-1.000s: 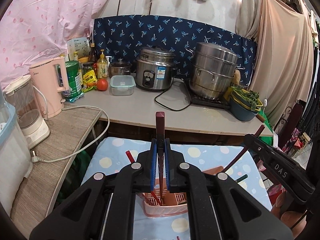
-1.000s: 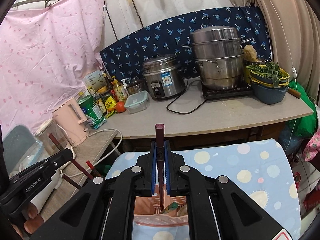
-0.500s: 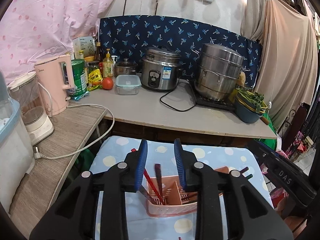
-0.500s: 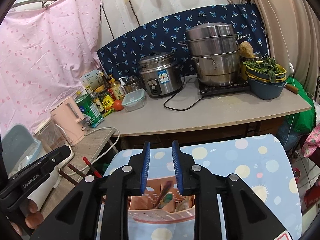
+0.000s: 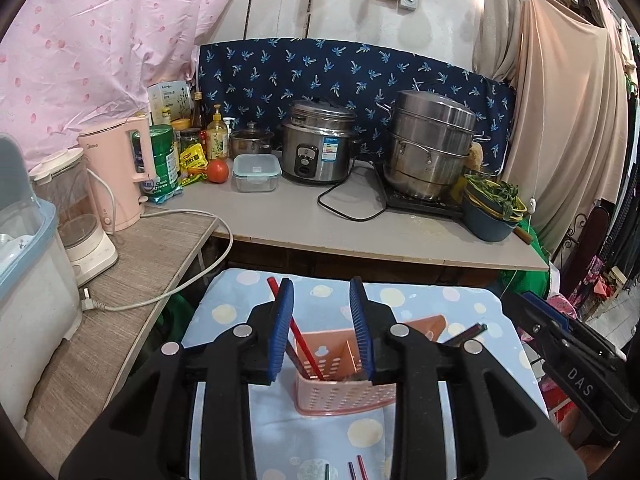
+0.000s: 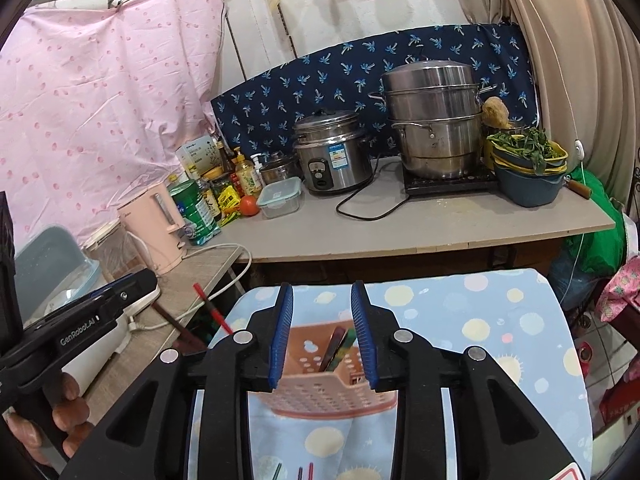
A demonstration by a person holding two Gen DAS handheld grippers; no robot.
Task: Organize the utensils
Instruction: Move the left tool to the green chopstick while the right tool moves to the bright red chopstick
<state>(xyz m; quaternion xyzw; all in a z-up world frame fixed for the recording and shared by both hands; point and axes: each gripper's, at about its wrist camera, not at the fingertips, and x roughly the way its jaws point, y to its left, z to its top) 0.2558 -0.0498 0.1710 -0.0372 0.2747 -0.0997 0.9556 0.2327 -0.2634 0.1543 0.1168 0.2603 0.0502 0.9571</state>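
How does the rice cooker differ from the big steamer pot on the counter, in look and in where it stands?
The rice cooker is lower and has a control panel and a label on its front; the steamer pot is taller, stacked in tiers, with side handles. The rice cooker stands directly on the counter, while the steamer pot sits on a black cooktop. Both are shiny metal, lidded, and stand before the blue patterned cloth.

**Materials and surface finish**

The pink utensil basket [image 5: 344, 396] is seen as perforated matt plastic. The blue dotted table cover [image 6: 480, 320] is read as soft matt cloth. The rice cooker [image 5: 318, 146] and stacked steamer pot [image 5: 430, 144] are noted as brushed, glossy metal. The counter [image 5: 320, 220] appears smooth and matt; the side shelf [image 5: 132, 280] shows rough wood grain. The pink kettle [image 5: 116, 176] is smooth plastic.
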